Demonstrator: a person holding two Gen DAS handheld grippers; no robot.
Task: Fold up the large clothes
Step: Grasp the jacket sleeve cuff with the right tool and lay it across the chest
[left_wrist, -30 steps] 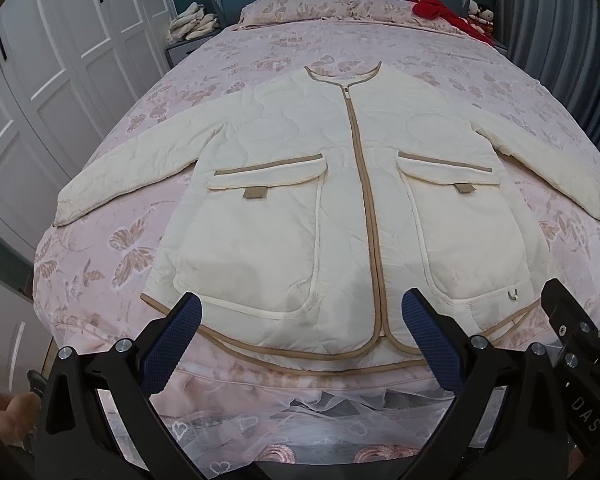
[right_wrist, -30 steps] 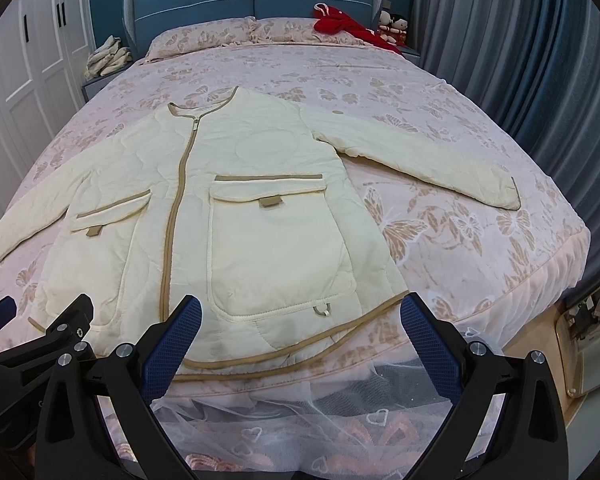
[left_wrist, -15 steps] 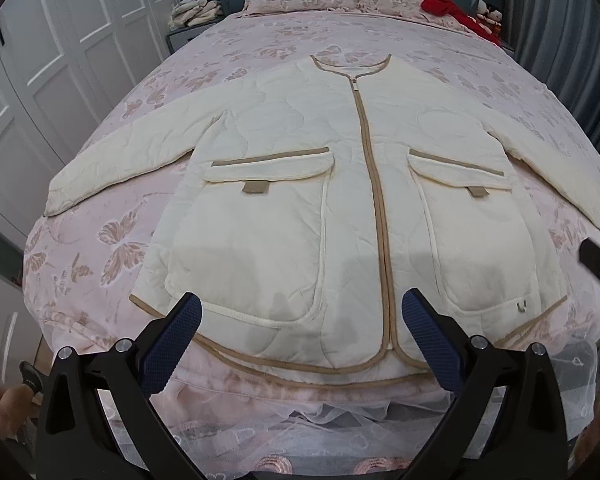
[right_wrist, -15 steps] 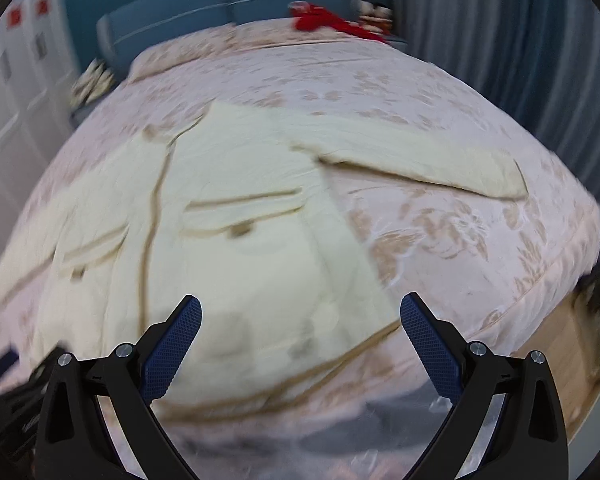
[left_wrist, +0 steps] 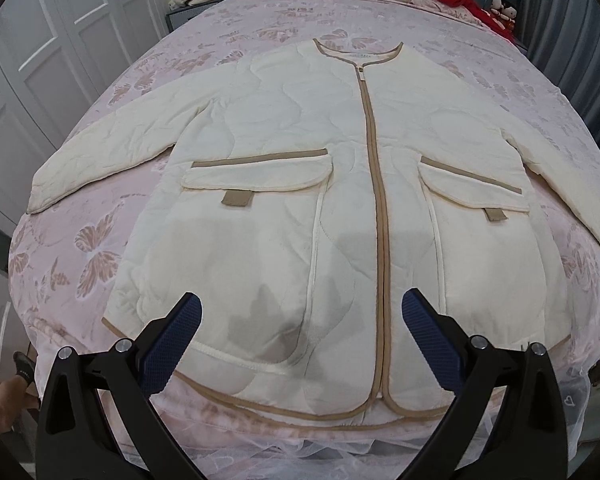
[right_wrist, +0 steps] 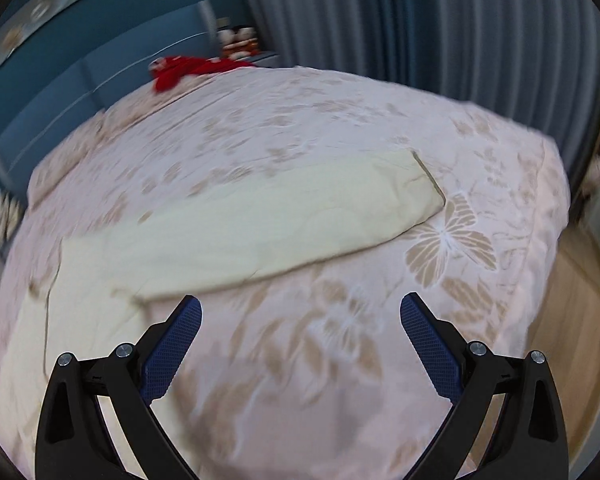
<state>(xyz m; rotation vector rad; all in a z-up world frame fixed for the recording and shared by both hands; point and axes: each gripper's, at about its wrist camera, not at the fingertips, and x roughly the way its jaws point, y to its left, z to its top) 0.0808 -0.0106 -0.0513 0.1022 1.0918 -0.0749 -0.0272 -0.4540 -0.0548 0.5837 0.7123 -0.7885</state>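
A cream quilted jacket (left_wrist: 332, 184) with tan trim, a centre zip and two flap pockets lies flat and front up on the bed, both sleeves spread out. My left gripper (left_wrist: 300, 328) hovers open above the jacket's lower hem, nothing between its blue pads. In the blurred right wrist view, the jacket's right sleeve (right_wrist: 284, 216) stretches across the bed, its cuff toward the right. My right gripper (right_wrist: 300, 328) stands open over the bedspread just in front of that sleeve, empty.
The bed has a pink butterfly-print cover (left_wrist: 100, 248) with a lace skirt at the foot. A red garment (right_wrist: 188, 68) lies near the blue headboard. White wardrobe doors (left_wrist: 28, 80) stand at the left, grey curtains (right_wrist: 440, 28) at the right. Wooden floor (right_wrist: 572, 320) shows past the bed's right edge.
My left gripper has moved forward over the jacket's hem. My right gripper has swung right and forward, from facing the whole jacket to facing its right sleeve.
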